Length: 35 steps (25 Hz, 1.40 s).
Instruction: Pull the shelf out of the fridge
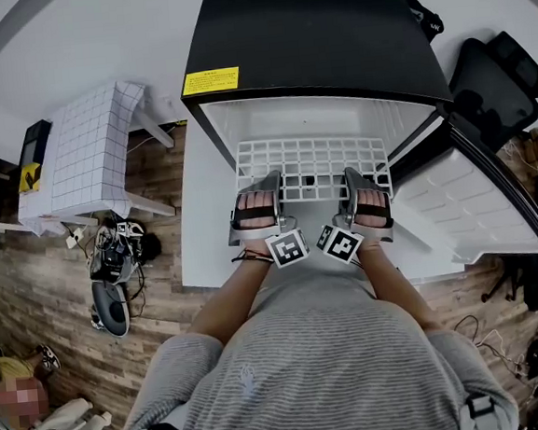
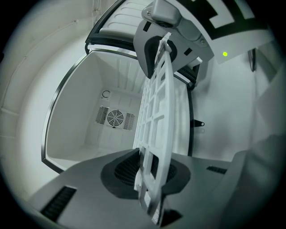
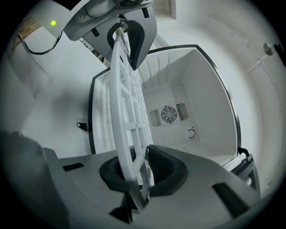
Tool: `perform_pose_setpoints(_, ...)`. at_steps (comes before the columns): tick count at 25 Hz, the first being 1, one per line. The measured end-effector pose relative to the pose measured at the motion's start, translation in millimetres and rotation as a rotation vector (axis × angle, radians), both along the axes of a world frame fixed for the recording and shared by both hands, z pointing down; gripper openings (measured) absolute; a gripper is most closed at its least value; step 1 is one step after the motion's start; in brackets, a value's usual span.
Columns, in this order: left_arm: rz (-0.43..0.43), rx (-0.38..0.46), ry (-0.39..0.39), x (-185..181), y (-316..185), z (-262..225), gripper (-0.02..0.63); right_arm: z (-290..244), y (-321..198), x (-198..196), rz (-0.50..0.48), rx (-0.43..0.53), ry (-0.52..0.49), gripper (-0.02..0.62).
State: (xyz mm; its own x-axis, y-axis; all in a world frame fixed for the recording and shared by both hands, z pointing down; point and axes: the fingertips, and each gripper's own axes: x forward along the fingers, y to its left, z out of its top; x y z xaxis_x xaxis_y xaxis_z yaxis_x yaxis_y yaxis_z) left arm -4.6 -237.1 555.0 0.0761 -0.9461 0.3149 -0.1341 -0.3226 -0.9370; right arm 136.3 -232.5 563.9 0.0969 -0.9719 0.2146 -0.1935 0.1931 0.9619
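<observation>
Judged light, stiff and slick: plastic grid shelf (image 1: 313, 157), front edge pinched in the nearly closed left gripper (image 1: 256, 194) and right gripper (image 1: 365, 188), spaced for a level pull.

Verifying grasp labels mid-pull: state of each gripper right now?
Left gripper: closed, fingers clamped on the white fridge shelf.
Right gripper: closed, holding the same shelf.

Near edge of the shelf (image 1: 309, 141) hidden under left gripper (image 1: 263, 184) and right gripper (image 1: 359, 179); yellow label (image 1: 210, 81) unreadably small.
</observation>
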Motion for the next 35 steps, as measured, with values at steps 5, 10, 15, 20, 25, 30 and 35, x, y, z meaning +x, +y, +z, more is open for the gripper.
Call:
perform_pose_setpoints(5, 0.003, -0.015, -0.014, 0, 0, 5, 0.055, 0, -1, -1, -0.004, 0.017, -0.008, 0.046)
perform_pose_setpoints(10, 0.007, -0.017, -0.023, 0, 0, 4, 0.085, 4, -2, -6, -0.014, -0.021, -0.017, 0.117)
perform_pose_setpoints(15, 0.036, -0.016, 0.012, 7, -1, -8, 0.152, 7, 0, -7, -0.026, -0.043, -0.012, 0.147)
perform_pose_setpoints(20, 0.033, -0.071, -0.014, 7, 4, 6, 0.169, 7, 4, -10, -0.040, -0.044, -0.011, 0.147)
perform_pose_setpoints(25, 0.055, -0.037, 0.006, 13, 6, -4, 0.170, 5, 7, -9, -0.044, -0.044, -0.015, 0.147)
perform_pose_setpoints(30, 0.060, -0.051, 0.015, 14, 10, -9, 0.195, 4, 13, -8, -0.054, -0.051, -0.030, 0.160)
perform_pose_setpoints(35, 0.061, -0.066, 0.034, 17, 18, -8, 0.221, 3, 23, -7, -0.058, -0.060, -0.041, 0.160)
